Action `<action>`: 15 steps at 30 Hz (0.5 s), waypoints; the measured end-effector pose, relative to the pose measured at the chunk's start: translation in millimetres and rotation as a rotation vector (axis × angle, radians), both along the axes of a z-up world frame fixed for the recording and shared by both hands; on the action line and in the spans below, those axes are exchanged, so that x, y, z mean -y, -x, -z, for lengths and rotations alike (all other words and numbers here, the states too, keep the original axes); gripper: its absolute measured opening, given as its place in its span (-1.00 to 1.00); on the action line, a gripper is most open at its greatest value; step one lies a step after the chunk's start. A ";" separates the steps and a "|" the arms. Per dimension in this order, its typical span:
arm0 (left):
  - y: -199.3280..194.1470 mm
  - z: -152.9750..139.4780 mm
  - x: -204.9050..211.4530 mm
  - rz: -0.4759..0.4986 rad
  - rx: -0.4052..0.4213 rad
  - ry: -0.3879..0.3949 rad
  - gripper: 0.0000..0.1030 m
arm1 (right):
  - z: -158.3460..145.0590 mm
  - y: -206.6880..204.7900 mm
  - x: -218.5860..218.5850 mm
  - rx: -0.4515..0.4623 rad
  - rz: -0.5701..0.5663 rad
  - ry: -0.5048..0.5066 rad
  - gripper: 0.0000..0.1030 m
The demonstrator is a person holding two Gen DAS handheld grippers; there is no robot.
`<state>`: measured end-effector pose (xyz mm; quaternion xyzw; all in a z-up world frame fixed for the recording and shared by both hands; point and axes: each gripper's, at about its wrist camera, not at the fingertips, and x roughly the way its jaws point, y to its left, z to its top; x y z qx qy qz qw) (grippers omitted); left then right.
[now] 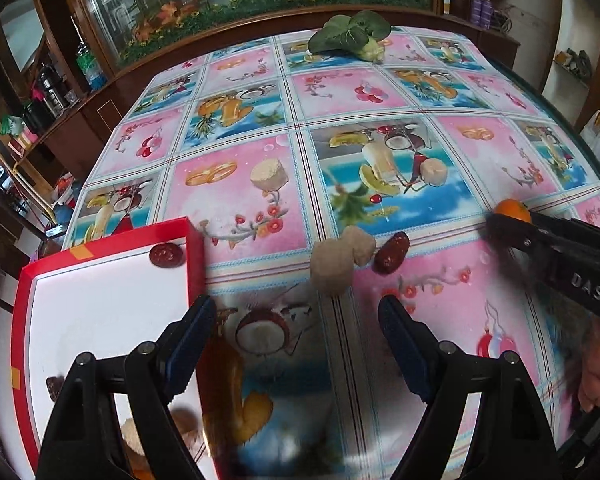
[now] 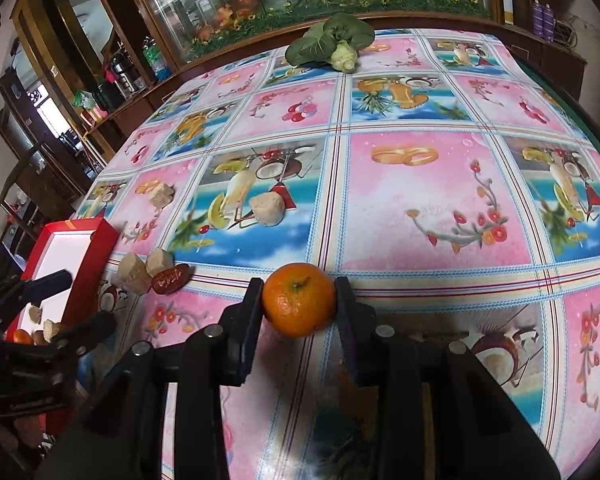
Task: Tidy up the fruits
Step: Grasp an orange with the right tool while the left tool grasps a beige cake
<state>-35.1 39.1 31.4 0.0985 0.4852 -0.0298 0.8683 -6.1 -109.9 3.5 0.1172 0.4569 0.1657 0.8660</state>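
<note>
Right gripper (image 2: 299, 300) grasps the orange (image 2: 299, 299) above the tablecloth (image 2: 420, 200), well right of the red tray (image 1: 194, 256). Left gripper (image 1: 296, 320) stands released just right of that tray, near the date (image 1: 391, 252).

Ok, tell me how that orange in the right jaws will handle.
The orange is round, so it would likely roll if released on the tablecloth. Its peel looks smooth and glossy, so it may slip. The right gripper clamps only its sides; probably firm enough.
</note>
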 end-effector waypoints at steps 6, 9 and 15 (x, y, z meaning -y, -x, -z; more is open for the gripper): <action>-17.2 12.3 1.6 -0.011 -0.037 0.007 0.51 | 0.1 0.3 0.6 0.001 -0.001 0.004 -0.28; -21.2 15.8 2.4 -0.011 -0.049 0.025 0.32 | -0.1 0.6 -0.1 0.001 -0.001 0.006 -0.27; -24.9 15.1 6.3 -0.004 -0.040 0.045 0.01 | -0.1 1.7 -1.5 0.009 -0.006 0.021 -0.27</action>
